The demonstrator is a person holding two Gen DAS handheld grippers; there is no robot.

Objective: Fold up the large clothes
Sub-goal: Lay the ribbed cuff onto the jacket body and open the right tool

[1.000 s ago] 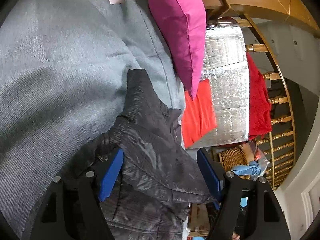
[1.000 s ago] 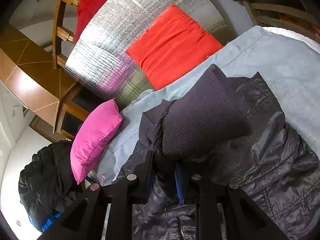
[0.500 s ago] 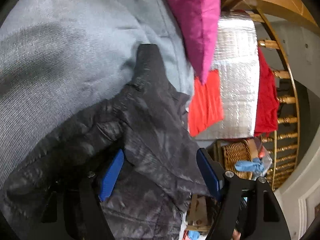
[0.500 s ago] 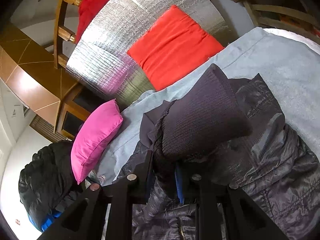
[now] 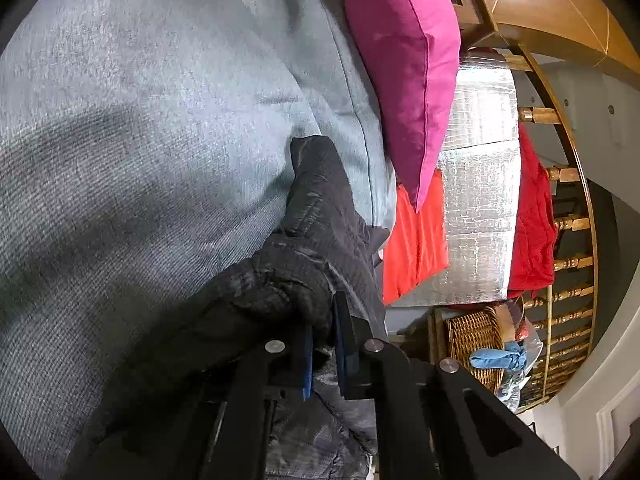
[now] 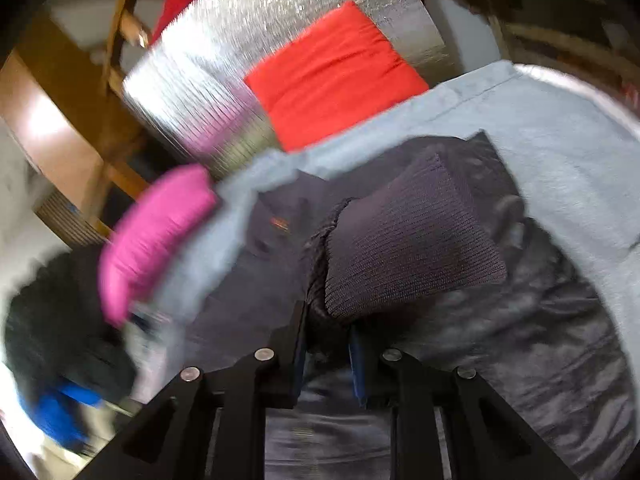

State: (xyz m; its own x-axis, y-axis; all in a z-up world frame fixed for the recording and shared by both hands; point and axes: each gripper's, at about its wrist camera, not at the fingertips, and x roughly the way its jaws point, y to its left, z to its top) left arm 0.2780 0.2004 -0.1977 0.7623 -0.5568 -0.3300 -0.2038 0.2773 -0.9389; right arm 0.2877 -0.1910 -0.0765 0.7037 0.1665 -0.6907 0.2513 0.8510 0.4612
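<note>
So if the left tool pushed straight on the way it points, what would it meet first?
The left tool is already shut on the black jacket, so more jacket first; beyond that, probably the grey sofa cushion, though depth is unclear.

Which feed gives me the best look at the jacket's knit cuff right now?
The right wrist view. There the ribbed knit cuff fills the centre of the picture, sticking out just past the right gripper, though motion blur softens it. The left wrist view shows only the jacket's shiny quilted fabric bunched in the left gripper; no cuff is visible.
</note>
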